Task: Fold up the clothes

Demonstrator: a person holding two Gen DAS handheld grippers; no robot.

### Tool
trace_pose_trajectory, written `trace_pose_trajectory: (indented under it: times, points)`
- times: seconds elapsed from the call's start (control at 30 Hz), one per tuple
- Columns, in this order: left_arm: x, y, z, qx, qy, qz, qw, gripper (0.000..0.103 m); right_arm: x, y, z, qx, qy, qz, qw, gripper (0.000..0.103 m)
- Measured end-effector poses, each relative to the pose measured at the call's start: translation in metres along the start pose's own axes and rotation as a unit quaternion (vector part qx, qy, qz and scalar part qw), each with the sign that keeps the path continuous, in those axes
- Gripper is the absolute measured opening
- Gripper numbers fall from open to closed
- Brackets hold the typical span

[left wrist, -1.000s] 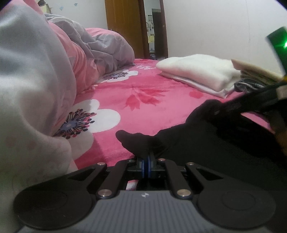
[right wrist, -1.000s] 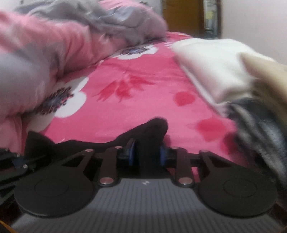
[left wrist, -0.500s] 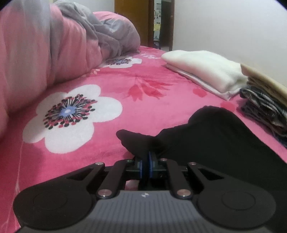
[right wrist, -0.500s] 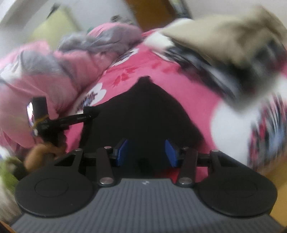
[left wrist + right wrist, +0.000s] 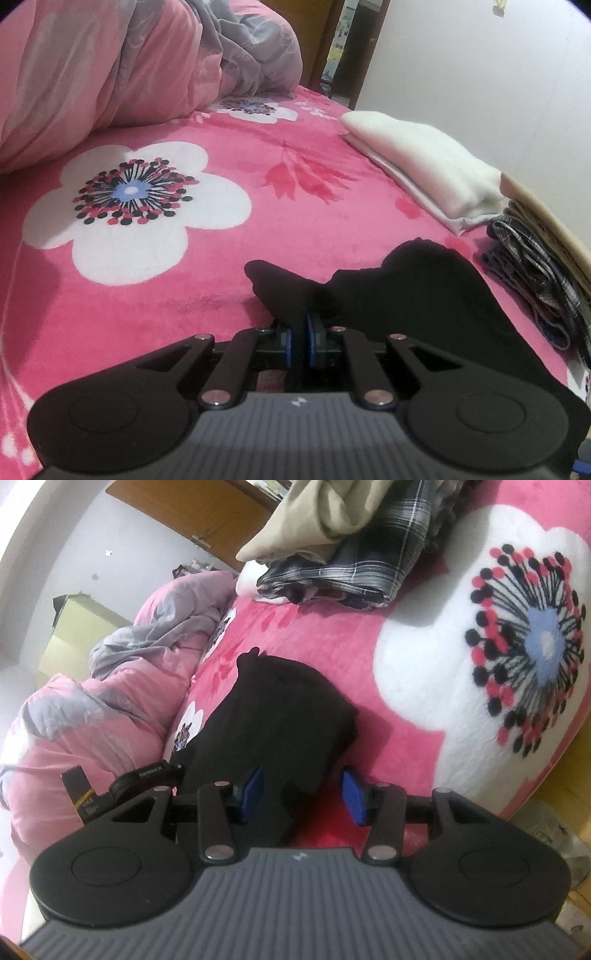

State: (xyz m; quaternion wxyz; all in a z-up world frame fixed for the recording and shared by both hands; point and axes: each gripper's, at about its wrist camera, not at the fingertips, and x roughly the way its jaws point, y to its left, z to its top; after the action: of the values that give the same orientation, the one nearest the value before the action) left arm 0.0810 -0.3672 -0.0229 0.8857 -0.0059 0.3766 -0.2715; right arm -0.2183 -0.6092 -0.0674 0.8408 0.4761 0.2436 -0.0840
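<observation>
A black garment (image 5: 424, 295) lies flat on the pink flowered blanket (image 5: 184, 280). My left gripper (image 5: 306, 328) is shut on one corner of it, and the cloth bunches up just past the blue pads. In the right wrist view the same black garment (image 5: 280, 716) stretches away from me. One end of it lies loosely between the wide-apart blue pads (image 5: 352, 797) of my right gripper (image 5: 303, 794), which is open. Part of the left gripper (image 5: 147, 775) shows at that garment's left edge.
A folded white garment (image 5: 424, 166) and a stack of plaid and beige clothes (image 5: 535, 258) lie along the wall side. A pink and grey duvet (image 5: 110, 74) is heaped on the left. The bed's edge and the floor (image 5: 561, 812) are at the right.
My right gripper has opened off the black cloth, rolled, and swung round to the garment's near end. The left gripper has rolled a little and still pinches its corner.
</observation>
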Motion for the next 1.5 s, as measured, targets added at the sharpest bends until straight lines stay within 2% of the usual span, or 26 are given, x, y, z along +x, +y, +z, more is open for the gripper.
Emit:
trace_pose_trajectory:
  times: [0.2, 0.33, 0.47, 0.57, 0.63, 0.7, 0.83, 0.93, 0.97, 1.03, 1.07, 1.13, 1.23, 1.3, 1.43, 1.5]
  points:
    - [0.000, 0.005, 0.002, -0.011, -0.004, -0.014, 0.9998, 0.009, -0.001, -0.002, 0.002, 0.010, -0.002, -0.002, 1.000, 0.046]
    - [0.001, 0.011, 0.002, -0.026, -0.004, -0.028, 0.9993, 0.009, -0.001, 0.006, 0.005, -0.004, -0.005, -0.017, 1.000, 0.046]
    - [0.003, 0.016, 0.002, -0.038, -0.002, -0.040, 0.9985, 0.008, -0.004, 0.030, -0.001, -0.064, -0.002, -0.044, 0.997, 0.046]
    - [0.004, 0.019, 0.003, -0.042, 0.000, -0.045, 0.9981, 0.008, -0.003, 0.071, -0.019, -0.177, 0.008, -0.061, 0.982, 0.046]
    - [0.004, 0.020, 0.003, -0.047, 0.002, -0.048, 0.9978, 0.008, 0.002, 0.102, -0.037, -0.265, 0.022, -0.062, 0.962, 0.046]
    - [0.005, 0.021, 0.004, -0.052, 0.004, -0.050, 0.9974, 0.008, 0.011, 0.131, -0.058, -0.349, 0.043, -0.054, 0.934, 0.046]
    - [0.005, 0.022, 0.004, -0.058, 0.005, -0.054, 0.9969, 0.008, 0.035, 0.178, -0.105, -0.498, 0.076, -0.049, 0.862, 0.046]
    - [0.006, 0.024, 0.005, -0.063, 0.008, -0.057, 0.9963, 0.008, 0.053, 0.193, -0.130, -0.561, 0.116, -0.058, 0.818, 0.043]
    - [0.006, 0.025, 0.005, -0.067, 0.009, -0.060, 0.9959, 0.008, 0.058, 0.191, -0.134, -0.575, 0.122, -0.074, 0.806, 0.042]
    - [0.007, 0.028, 0.006, -0.075, 0.012, -0.066, 0.9949, 0.007, 0.068, 0.189, -0.141, -0.601, 0.131, -0.106, 0.782, 0.029]
    - [0.008, 0.029, 0.006, -0.077, 0.012, -0.069, 0.9946, 0.007, 0.069, 0.187, -0.141, -0.607, 0.128, -0.115, 0.775, 0.026]
    - [0.008, 0.031, 0.006, -0.083, 0.012, -0.075, 0.9936, 0.006, 0.066, 0.187, -0.138, -0.602, 0.123, -0.122, 0.780, 0.007]
    - [0.006, 0.037, 0.008, -0.100, 0.010, -0.085, 0.9913, 0.005, 0.060, 0.193, -0.130, -0.586, 0.102, -0.127, 0.794, 0.004]
    - [0.001, 0.040, 0.010, -0.106, 0.004, -0.088, 0.9904, 0.005, 0.054, 0.200, -0.128, -0.583, 0.088, -0.129, 0.797, 0.004]
    - [-0.012, 0.046, 0.016, -0.105, -0.007, -0.088, 0.9905, 0.005, 0.049, 0.213, -0.128, -0.587, 0.084, -0.123, 0.796, 0.004]
    - [-0.019, 0.051, 0.020, -0.103, -0.012, -0.085, 0.9910, 0.005, 0.049, 0.217, -0.128, -0.584, 0.089, -0.111, 0.799, 0.004]
